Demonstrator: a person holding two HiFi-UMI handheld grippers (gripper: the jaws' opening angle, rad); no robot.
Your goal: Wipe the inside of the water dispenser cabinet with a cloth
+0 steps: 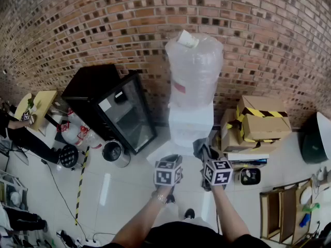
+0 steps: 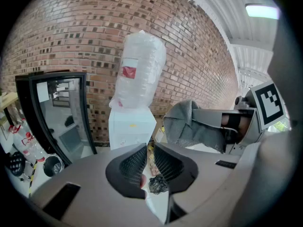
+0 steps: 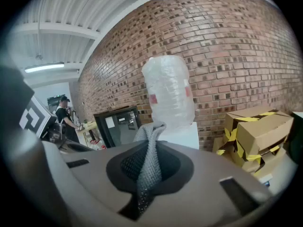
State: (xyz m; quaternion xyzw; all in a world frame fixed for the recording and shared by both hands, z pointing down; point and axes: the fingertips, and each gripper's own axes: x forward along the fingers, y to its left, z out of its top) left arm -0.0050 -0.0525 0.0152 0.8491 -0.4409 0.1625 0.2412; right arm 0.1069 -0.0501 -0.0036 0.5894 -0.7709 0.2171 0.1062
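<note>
The cloth [image 3: 149, 150] is grey and soft. It looks light and floppy, so it will likely bend and bunch up when you push it on a wall. It will not break. It should not slip much, because the knit looks rough. The best hold is a pinch on a fold, with a good bit left free to do the wiping.

Your right claw [image 3: 149, 169] is squeezed tight on the cloth. The cloth runs up between the two jaws and pokes out past the tips in a little hump. The left gripper view shows more of it, bunched up at the front of the right claw.

Your left claw [image 2: 150, 163] has its jaws a little apart, with nothing between them. Only the floor shows through the gap.

The water dispenser [image 1: 191, 124] stands by the brick wall, in front of both claws and apart from them. A big bottle [image 1: 194, 68] wrapped in plastic sits on top. The cloth is up in the air in front of the white body and does not touch it. I think the cabinet is low down in that body. You cannot see inside it from here, so the cloth would need to go forward and down.
</note>
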